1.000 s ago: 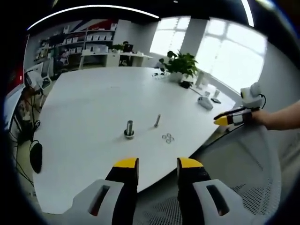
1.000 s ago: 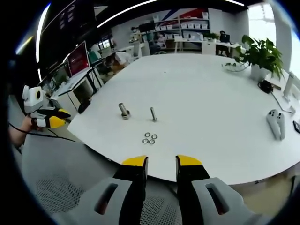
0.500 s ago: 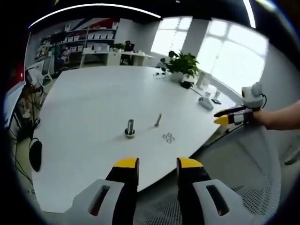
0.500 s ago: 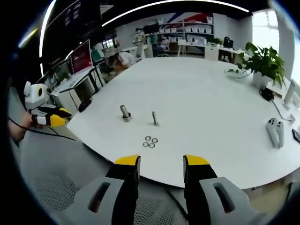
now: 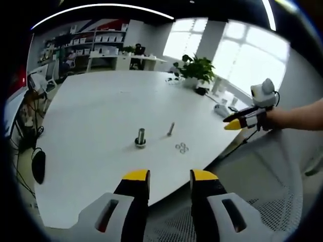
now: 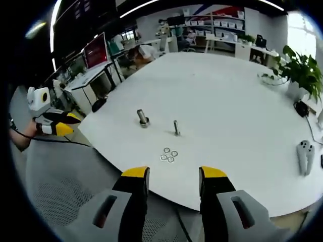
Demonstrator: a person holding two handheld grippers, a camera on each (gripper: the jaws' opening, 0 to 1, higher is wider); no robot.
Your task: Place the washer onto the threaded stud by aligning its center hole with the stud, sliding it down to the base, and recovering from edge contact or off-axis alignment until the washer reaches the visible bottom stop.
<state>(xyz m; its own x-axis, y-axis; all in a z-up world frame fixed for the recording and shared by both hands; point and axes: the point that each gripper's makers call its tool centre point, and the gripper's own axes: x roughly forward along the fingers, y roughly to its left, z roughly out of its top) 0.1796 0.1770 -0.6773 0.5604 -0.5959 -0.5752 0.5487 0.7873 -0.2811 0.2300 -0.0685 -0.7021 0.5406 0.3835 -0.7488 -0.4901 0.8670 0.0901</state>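
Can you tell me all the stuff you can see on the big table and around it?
table: one, white, large, spans both views
washers: a small cluster, silvery, near the table's front edge, loose on the top
threaded stud: one, grey metal, upright just beyond the washers
thicker bolt: one, grey metal, upright on a wide base, beside the stud
potted plant: one, green in a white pot, far side of the table
controllers: a pair, white, near the table's edge
shelves: white, against the back wall
left tongs: one, yellow tips, open, short of the table
right tongs: one, yellow tips, open, short of the table
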